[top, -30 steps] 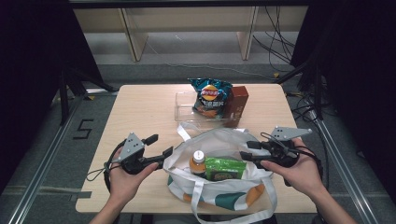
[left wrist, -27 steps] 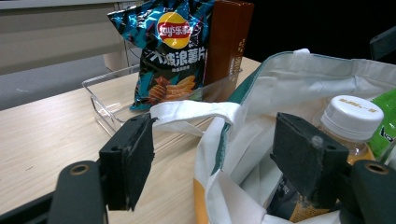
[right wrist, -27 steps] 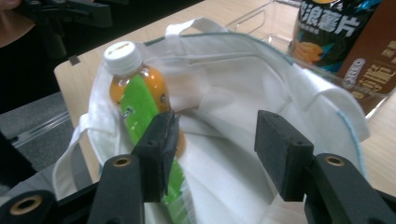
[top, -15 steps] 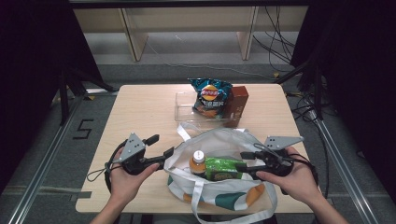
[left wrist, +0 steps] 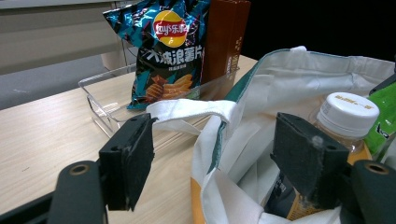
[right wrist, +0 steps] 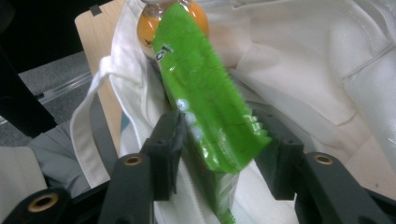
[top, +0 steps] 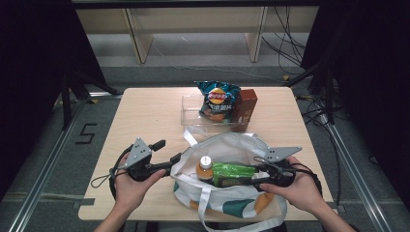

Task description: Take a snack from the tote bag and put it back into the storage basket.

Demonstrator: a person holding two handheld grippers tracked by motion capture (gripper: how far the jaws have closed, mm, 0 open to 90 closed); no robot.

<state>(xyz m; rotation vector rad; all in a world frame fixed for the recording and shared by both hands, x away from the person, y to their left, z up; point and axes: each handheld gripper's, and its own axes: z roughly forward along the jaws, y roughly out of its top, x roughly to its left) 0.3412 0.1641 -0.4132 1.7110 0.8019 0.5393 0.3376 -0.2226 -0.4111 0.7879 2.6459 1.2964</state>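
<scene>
A white tote bag (top: 227,145) with green and orange print lies open at the table's near edge. Inside it stand an orange drink bottle (top: 205,166) with a white cap (left wrist: 350,109) and a green snack packet (top: 232,174). My right gripper (top: 256,176) reaches into the bag from the right. Its jaws sit on either side of the green packet (right wrist: 205,93), shut on it (right wrist: 224,135). My left gripper (top: 167,151) is at the bag's left rim, open wide (left wrist: 215,149). The rim and a white handle (left wrist: 187,112) lie between its jaws.
Behind the bag a clear plastic tray (top: 193,113) holds a blue chips bag (top: 218,99) and a brown box (top: 246,104), both upright. Bare wooden table (top: 145,116) stretches to the left and right of the tray. The floor drops away past every edge.
My right gripper has come down and nearer to the bag's opening, around the green packet. The left gripper has barely shifted at the bag's rim.
</scene>
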